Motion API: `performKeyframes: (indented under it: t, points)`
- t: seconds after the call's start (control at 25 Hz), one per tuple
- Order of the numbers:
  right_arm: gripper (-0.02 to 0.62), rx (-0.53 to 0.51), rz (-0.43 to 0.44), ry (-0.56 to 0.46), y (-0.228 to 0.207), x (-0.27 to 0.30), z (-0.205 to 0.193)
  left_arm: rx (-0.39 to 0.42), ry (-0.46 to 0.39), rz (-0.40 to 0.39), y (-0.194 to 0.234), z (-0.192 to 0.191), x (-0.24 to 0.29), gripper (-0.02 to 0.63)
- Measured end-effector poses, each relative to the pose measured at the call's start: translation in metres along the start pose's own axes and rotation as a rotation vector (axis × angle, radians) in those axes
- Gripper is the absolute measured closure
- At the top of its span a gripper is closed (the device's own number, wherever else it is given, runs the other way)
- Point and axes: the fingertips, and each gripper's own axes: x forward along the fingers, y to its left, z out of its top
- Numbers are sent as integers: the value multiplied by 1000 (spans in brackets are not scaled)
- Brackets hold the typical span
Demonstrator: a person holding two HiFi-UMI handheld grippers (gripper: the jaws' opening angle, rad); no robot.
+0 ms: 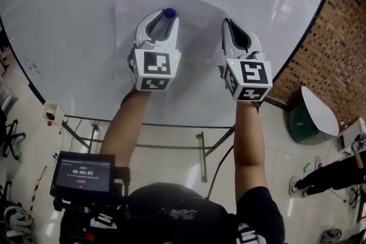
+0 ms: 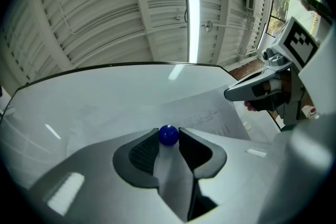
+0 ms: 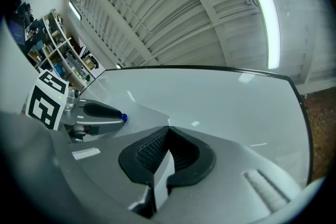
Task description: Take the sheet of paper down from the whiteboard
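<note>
A white sheet of paper [image 1: 194, 23] lies flat against the whiteboard [image 1: 68, 20]. In the left gripper view the paper [image 2: 205, 113] shows faint writing. My left gripper [image 1: 166, 13] is at the sheet's upper middle, shut on a small round blue magnet [image 2: 168, 135] held between its fingertips. My right gripper [image 1: 227, 23] is at the sheet's right edge with its jaws shut. In the right gripper view the paper's corner [image 3: 149, 115] runs into those closed tips [image 3: 168, 128], and a white strip shows between the pads. The left gripper with the magnet [image 3: 123, 118] sits off to the left there.
A brick wall [image 1: 337, 37] stands right of the board. Below it are a white round-backed chair [image 1: 319, 110] and a green bin [image 1: 298, 123]. The board's metal stand [image 1: 200, 148] crosses under it. A small screen [image 1: 83, 173] hangs at my chest. A ceiling lamp [image 2: 192, 23] glows overhead.
</note>
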Motion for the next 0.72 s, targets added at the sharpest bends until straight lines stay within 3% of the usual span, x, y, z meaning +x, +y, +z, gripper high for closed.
performKeyframes:
  t: [0.28,0.52,0.72]
  points:
    - [584,46,-8,20,8,-4,-20,-32,37,-12,1,-19,-12,486]
    - [584,120,-22,79,12,-11,-63,-39,39,-1,-4,-26,-23,486]
    - [583,146,-11,118,33,-58,-86,-63,90,-2,-32,-35,-66,486]
